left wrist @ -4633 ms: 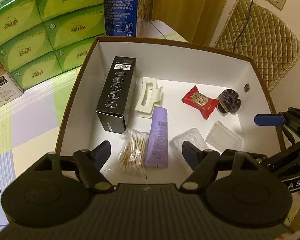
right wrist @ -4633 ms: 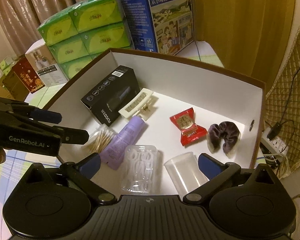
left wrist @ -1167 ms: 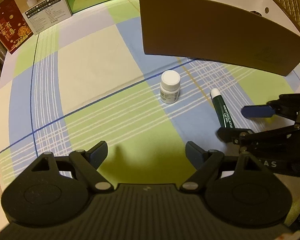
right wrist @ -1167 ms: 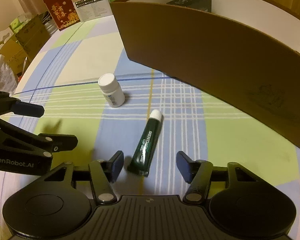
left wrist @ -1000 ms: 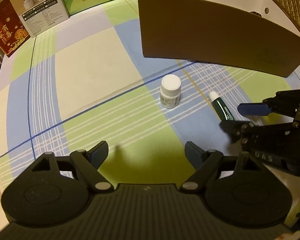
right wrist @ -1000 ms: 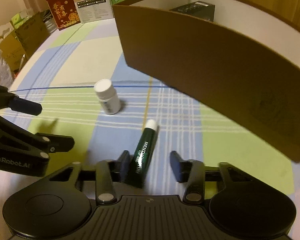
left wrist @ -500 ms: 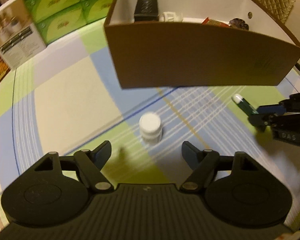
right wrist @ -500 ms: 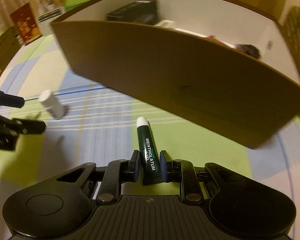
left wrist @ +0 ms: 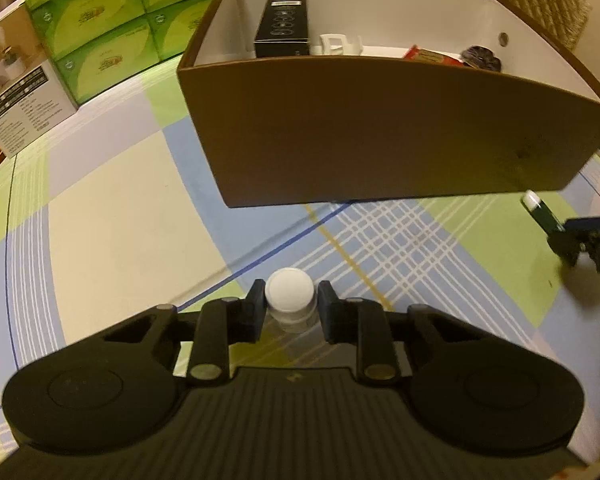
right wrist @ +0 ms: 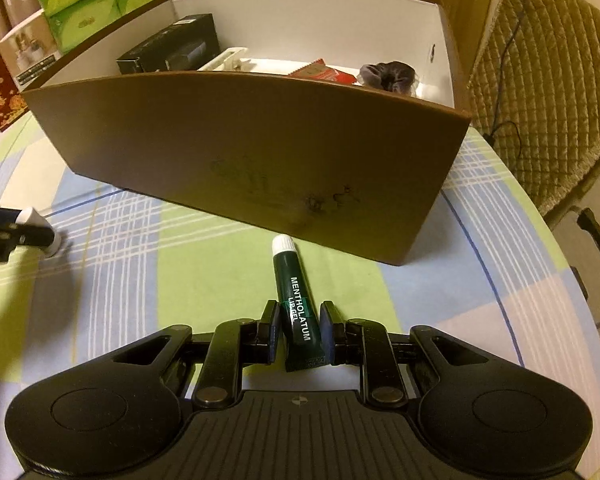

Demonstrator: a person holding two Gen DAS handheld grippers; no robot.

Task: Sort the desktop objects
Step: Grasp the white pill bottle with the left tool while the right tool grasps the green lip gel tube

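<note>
Left gripper point(left wrist: 290, 312) jaws clamped on upright white-capped bottle point(left wrist: 289, 296). Right gripper point(right wrist: 300, 332) jaws clamped on lip gel tube point(right wrist: 296, 304), long axis forward, cap toward box point(right wrist: 260, 152) wall, just short of it. Open counter point(left wrist: 100, 200) left of box.

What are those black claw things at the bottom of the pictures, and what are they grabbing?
They are grabbing tools, one in each of a person's hands, each with a camera looking along its two fingers. One picture comes from each tool. The left gripper is squeezing a small white-capped bottle. The right gripper is squeezing a green lip gel tube. Both are above a checked tablecloth. Behind stands a brown box with other small things already inside.
</note>
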